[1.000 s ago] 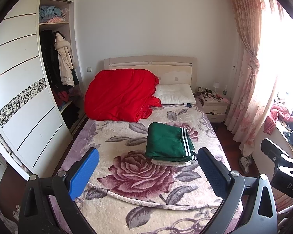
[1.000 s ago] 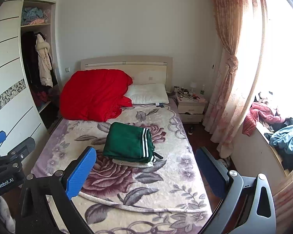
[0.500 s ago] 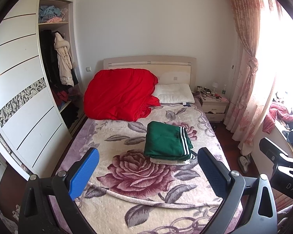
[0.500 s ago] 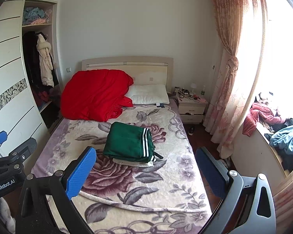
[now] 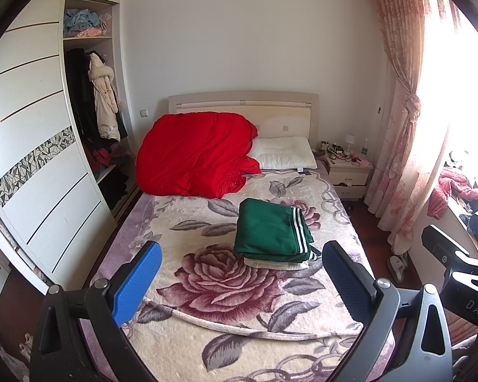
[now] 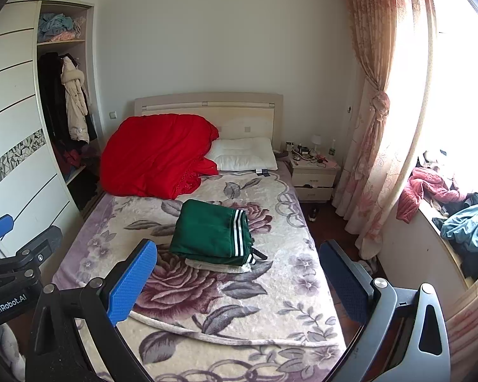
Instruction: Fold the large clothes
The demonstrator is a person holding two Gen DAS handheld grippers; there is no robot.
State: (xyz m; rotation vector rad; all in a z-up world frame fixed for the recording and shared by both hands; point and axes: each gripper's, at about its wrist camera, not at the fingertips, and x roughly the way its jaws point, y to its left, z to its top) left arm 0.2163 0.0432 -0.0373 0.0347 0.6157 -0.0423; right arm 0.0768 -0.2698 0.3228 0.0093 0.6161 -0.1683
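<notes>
A folded green garment with white stripes (image 5: 271, 232) (image 6: 212, 232) lies on a folded cream piece (image 5: 277, 265) in the middle of the bed (image 5: 207, 343) (image 6: 286, 302). My left gripper (image 5: 239, 280) hangs open above the foot of the bed, well short of the stack, nothing between its blue pads (image 5: 137, 283). My right gripper (image 6: 237, 281) is open too, held back over the foot of the bed. Each view shows the other gripper at its edge.
A red quilt (image 5: 194, 156) and a white pillow (image 5: 283, 157) lie at the headboard. A wardrobe (image 5: 38, 165) lines the left side. A nightstand (image 5: 349, 172), curtain (image 5: 401, 133) and a sill with piled clothes (image 6: 455, 216) stand on the right.
Both grippers have drawn slightly back and up from the bed; the stack looks a little farther off. Nothing was grasped or released.
</notes>
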